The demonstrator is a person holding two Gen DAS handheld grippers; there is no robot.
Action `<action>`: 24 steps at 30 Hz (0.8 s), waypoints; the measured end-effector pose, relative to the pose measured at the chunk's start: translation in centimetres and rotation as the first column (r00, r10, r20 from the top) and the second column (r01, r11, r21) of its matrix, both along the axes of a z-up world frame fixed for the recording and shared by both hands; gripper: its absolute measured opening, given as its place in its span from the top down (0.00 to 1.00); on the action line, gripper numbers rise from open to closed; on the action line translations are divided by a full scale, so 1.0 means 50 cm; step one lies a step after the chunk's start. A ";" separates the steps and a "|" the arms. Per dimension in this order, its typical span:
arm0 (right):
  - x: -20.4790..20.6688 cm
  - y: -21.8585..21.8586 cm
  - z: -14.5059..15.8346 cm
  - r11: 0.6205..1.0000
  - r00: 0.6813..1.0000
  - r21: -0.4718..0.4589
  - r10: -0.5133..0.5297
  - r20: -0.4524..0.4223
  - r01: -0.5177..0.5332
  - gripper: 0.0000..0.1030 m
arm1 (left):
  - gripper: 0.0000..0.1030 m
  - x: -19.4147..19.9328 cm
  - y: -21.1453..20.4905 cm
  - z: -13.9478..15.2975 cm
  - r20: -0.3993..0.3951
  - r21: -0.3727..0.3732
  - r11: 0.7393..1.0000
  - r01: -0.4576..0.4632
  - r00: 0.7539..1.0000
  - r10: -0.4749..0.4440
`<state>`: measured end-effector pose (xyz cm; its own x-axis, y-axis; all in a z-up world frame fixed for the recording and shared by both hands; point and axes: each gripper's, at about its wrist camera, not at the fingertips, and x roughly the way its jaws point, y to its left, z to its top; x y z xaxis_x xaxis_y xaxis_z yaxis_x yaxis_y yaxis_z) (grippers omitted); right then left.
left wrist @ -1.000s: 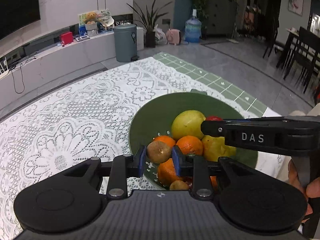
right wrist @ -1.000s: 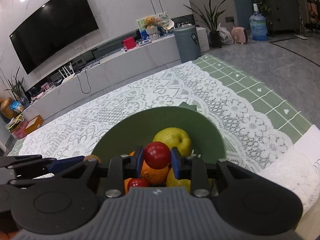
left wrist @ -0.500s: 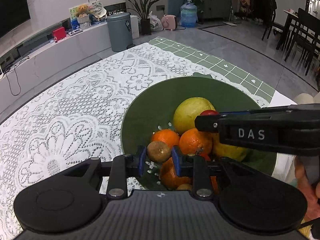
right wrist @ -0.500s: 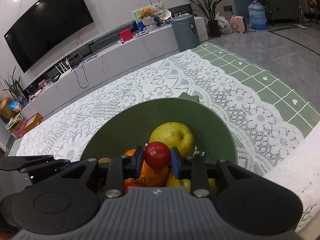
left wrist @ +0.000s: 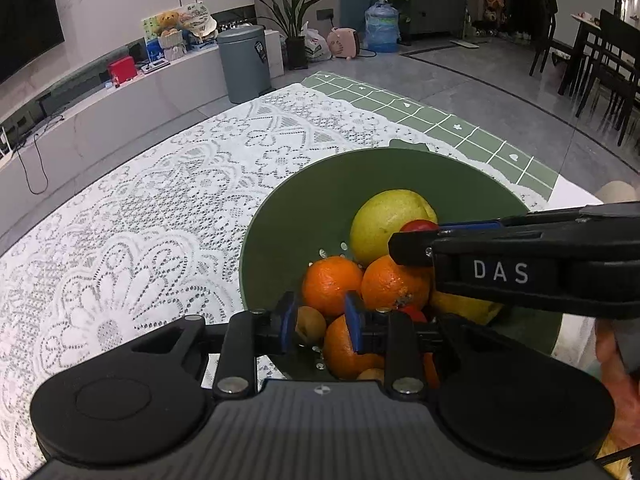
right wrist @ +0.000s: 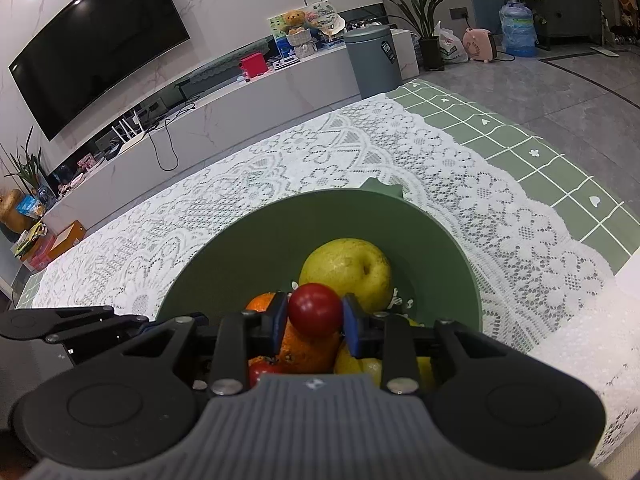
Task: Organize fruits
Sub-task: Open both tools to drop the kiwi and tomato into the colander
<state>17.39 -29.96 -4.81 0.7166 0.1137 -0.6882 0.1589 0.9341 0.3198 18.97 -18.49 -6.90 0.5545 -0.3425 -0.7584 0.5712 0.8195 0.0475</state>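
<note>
A: What am I holding?
B: My right gripper (right wrist: pixel 315 322) grips a round red tomato (right wrist: pixel 315 309) above the green plastic bowl (right wrist: pixel 256 240); my left gripper (left wrist: pixel 320 322) has released, its small brown fruit (left wrist: pixel 310 324) resting in the bowl.

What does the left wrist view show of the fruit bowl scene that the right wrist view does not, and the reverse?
Only the left wrist view shows the small brown fruit between the left gripper fingers, and the dining chairs.

Only the right wrist view shows the red fruit face-on, clamped by the right gripper, the whole TV, and a second red fruit low in the pile.

Both show the green bowl, the large yellow fruit, oranges, the lace tablecloth and the grey bin.
</note>
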 end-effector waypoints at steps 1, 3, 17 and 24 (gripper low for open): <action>0.000 0.001 0.000 1.000 1.000 -0.002 0.001 0.001 -0.001 0.74 | 0.67 -0.001 0.002 0.002 0.002 -0.007 1.000 0.001 1.000 -0.001; -0.001 0.002 0.000 1.000 1.000 0.001 0.013 0.010 -0.013 0.74 | 0.64 -0.006 0.006 0.007 0.011 -0.018 1.000 0.005 1.000 -0.005; 0.001 0.013 0.005 0.998 0.997 0.015 0.063 0.049 -0.064 0.64 | 0.56 -0.036 0.045 0.059 0.018 -0.084 0.996 -0.041 0.999 0.042; -0.013 0.022 0.019 0.995 0.990 0.010 0.095 0.101 -0.097 0.63 | 0.55 -0.064 0.071 0.080 0.029 -0.106 0.992 -0.068 0.997 0.071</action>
